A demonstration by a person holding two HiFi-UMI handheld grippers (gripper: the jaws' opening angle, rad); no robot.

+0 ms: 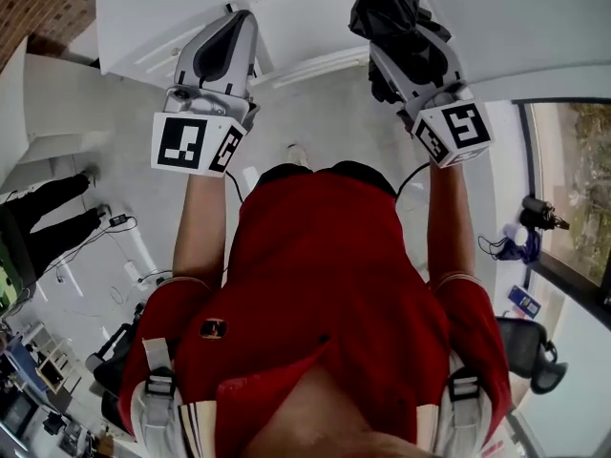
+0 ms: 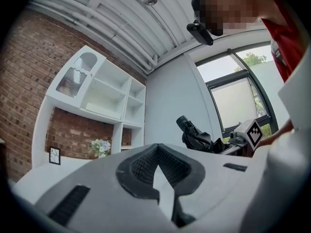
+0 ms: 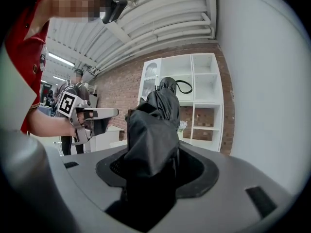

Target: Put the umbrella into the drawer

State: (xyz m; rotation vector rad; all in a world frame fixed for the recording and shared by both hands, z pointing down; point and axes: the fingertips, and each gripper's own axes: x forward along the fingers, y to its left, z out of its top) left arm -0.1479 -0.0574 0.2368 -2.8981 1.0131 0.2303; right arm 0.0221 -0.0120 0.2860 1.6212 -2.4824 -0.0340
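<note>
A folded black umbrella [image 1: 396, 17] sticks out forward from my right gripper [image 1: 406, 65], which is shut on it. In the right gripper view the umbrella's fabric [image 3: 153, 135] fills the space between the jaws, and its strap end points at the shelves. My left gripper [image 1: 224, 31] is level with the right one, shut, with nothing in it; its pads meet in the left gripper view [image 2: 158, 178]. From there the umbrella [image 2: 199, 137] shows to the right. A white cabinet [image 1: 191, 8] lies just ahead of both grippers. I cannot make out a drawer.
A white shelving unit [image 2: 107, 91] stands against a brick wall, with a small bunch of flowers [image 2: 99, 147] below it. A large window [image 2: 238, 96] is on the right. Another person's legs [image 1: 48, 208] and cables [image 1: 115, 222] are on the floor to the left.
</note>
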